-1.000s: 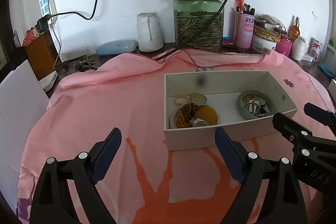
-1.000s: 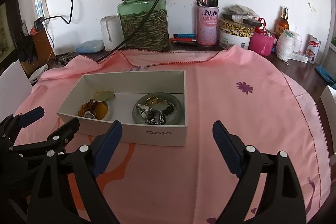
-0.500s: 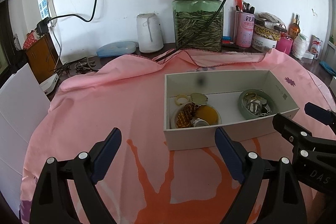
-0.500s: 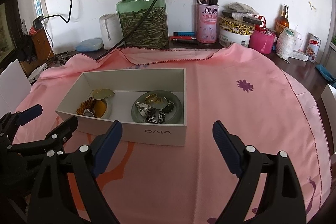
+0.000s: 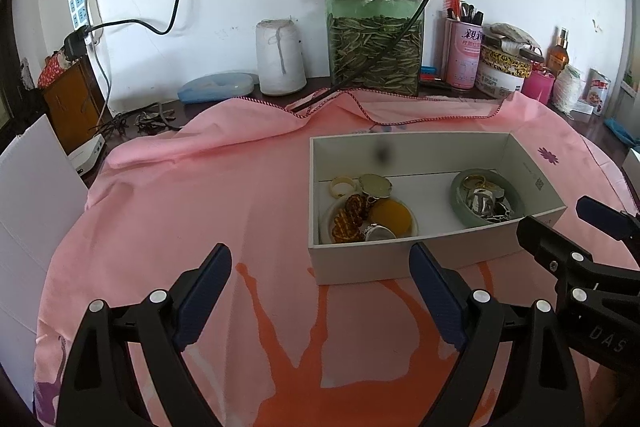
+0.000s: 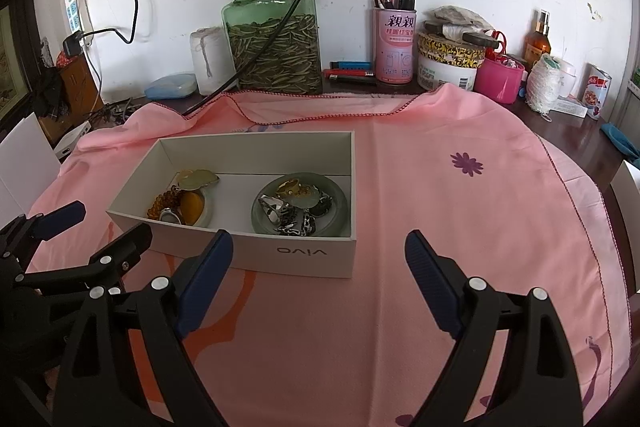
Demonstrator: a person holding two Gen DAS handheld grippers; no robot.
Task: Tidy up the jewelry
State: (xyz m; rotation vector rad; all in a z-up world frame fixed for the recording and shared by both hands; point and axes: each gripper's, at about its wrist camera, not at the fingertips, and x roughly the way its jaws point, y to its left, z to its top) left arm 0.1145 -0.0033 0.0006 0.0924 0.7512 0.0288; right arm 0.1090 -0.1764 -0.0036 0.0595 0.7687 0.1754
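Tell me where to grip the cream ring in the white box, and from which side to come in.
Grip the cream ring across its outer rim, coming straight down from above with the left hand-held gripper, probably the nearer one. It appears to lie flat on the white box floor near the back left corner, so the walls likely block a sideways approach.

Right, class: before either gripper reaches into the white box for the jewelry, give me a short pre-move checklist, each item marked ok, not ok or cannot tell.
1. Left gripper open and empty: ok.
2. Right gripper open and empty: ok.
3. White box lidless, top unobstructed: ok.
4. Jewelry sits in two groups, in the green dish and the white dish: ok.
5. Pieces in the green dish free of each other: cannot tell.
6. Pink cloth lying smooth near the box: ok.
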